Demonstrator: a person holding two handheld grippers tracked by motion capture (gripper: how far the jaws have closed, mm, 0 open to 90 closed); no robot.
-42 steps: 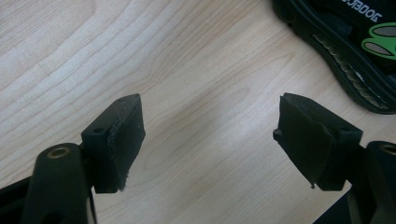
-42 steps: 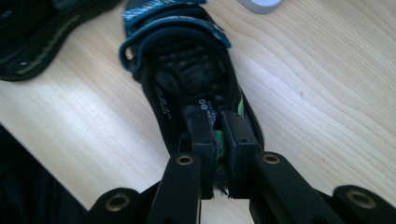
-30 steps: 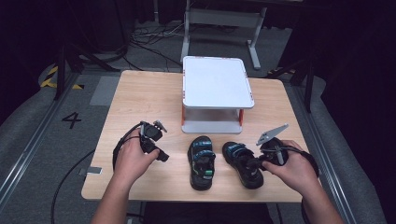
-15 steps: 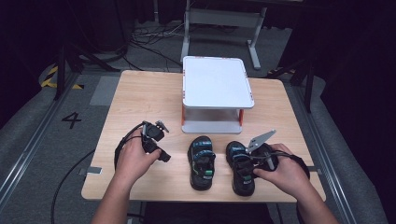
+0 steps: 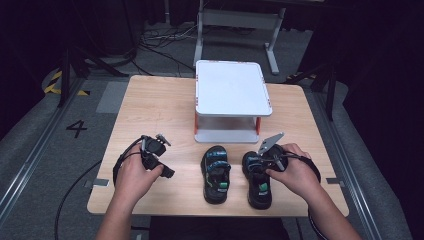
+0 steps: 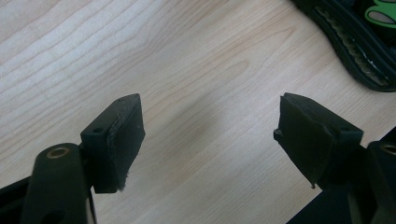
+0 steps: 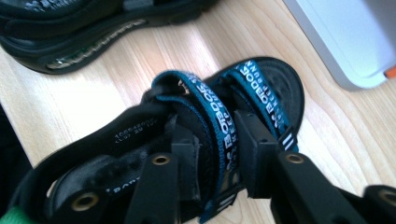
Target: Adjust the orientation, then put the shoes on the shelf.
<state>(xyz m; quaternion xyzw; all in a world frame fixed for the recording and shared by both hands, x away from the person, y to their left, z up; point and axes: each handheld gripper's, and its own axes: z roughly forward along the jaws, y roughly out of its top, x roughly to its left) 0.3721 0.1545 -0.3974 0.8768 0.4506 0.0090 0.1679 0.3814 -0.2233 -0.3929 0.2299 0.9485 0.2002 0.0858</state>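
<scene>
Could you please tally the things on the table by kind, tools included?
Sandals: 2, left sandal and right sandal
White two-tier stand: 1
Tools: 2, left tool and right tool
Total: 5

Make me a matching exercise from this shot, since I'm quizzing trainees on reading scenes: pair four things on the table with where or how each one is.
Things:
1. left gripper
2. right gripper
3. left sandal
4. white shelf

States:
A. lies free on the table, between the two hands
B. shut on the blue strap of the right sandal
C. stands at the middle of the table, beyond the sandals
D. open over bare wood

Pairs: 1-D, 2-B, 3-A, 4-C
</scene>
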